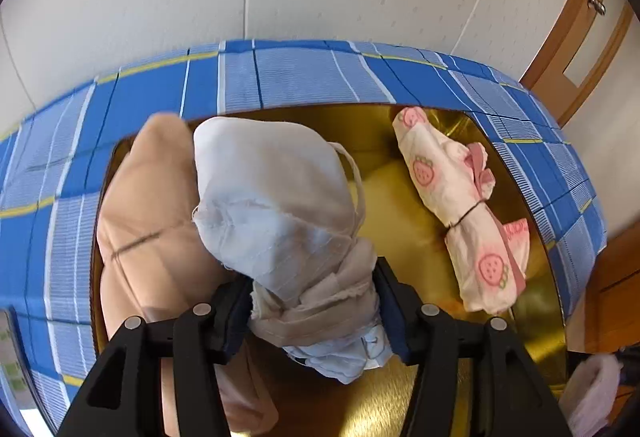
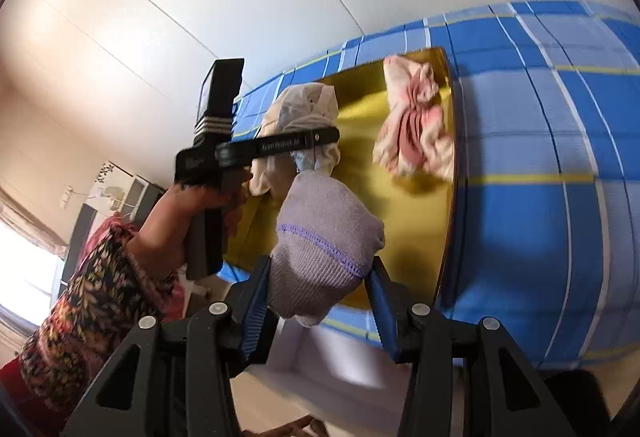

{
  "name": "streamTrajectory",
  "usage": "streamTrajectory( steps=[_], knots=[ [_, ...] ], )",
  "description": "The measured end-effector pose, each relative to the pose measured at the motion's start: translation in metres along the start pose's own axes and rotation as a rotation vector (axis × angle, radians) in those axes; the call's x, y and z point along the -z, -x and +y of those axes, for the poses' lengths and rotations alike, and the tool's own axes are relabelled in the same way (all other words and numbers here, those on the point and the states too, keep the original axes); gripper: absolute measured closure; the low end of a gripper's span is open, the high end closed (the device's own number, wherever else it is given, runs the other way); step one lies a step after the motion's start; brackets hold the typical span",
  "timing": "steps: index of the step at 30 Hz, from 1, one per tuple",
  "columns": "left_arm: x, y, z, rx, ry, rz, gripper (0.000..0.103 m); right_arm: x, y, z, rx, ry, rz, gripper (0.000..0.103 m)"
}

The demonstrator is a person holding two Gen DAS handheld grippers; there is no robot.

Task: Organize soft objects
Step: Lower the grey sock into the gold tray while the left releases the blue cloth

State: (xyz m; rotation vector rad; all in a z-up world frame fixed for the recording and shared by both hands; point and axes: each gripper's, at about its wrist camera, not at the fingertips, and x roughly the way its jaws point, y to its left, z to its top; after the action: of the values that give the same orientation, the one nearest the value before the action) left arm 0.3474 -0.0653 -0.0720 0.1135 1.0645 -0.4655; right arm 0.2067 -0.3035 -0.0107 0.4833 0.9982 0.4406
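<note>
The left tool (image 1: 316, 311) has its 2 blue-padded fingers (image 1: 390, 311) set on either side of a rolled white-and-pale-blue cloth bundle (image 1: 276, 205). The pads touch the crumpled, gathered end of the thin, slightly sheer fabric, so the tool is pinching it. The bundle's rounded, smooth head points away from the camera, above a shiny gold tray (image 1: 432, 237) with a brushed metallic floor.

Just left of that bundle lies a peach cloth roll (image 1: 148, 213), soft and matte, with a dark thread across it. On the tray's right side rests a cream roll printed with pink strawberries (image 1: 452, 197), cinched near its middle by a thin dark band and well apart from the held bundle.

The tray sits on a bed covered in a blue plaid sheet (image 1: 304, 73) with white and yellow lines.

The right tool (image 2: 318, 287) is clamped on a lavender knitted cloth (image 2: 324, 241), ribbed in texture with a purple stitched seam, bulging rounded between the pads. It hangs over the tray's near edge. In the right wrist view a hand (image 2: 180, 217) in a floral sleeve (image 2: 92, 305) grips the left tool's black handle.
</note>
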Motion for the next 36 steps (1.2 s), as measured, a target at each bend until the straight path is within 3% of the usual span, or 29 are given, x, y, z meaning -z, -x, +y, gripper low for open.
streamTrajectory(
  steps=[4, 13, 18, 22, 29, 36],
  knots=[
    [-0.001, 0.005, 0.0, -0.029, 0.004, 0.0, 0.045, -0.02, -0.009, 0.001, 0.044, 0.032, -0.013, 0.055],
    [-0.003, 0.012, 0.008, -0.006, 0.092, -0.025, 0.044, -0.053, -0.029, -0.006, 0.116, 0.062, -0.032, 0.055],
    [-0.006, 0.028, 0.012, 0.033, 0.141, -0.099, 0.043, -0.064, -0.032, -0.002, 0.141, 0.1, -0.055, 0.055],
    [-0.005, 0.045, 0.016, 0.02, 0.157, -0.142, 0.043, -0.072, -0.037, 0.002, 0.159, 0.12, -0.053, 0.055],
    [0.033, 0.076, 0.012, -0.028, 0.168, -0.224, 0.044, -0.093, -0.063, 0.011, 0.216, 0.195, -0.026, 0.055],
    [0.093, 0.101, -0.008, -0.013, 0.145, -0.264, 0.044, -0.119, -0.102, 0.017, 0.311, 0.269, 0.001, 0.055]
  ],
)
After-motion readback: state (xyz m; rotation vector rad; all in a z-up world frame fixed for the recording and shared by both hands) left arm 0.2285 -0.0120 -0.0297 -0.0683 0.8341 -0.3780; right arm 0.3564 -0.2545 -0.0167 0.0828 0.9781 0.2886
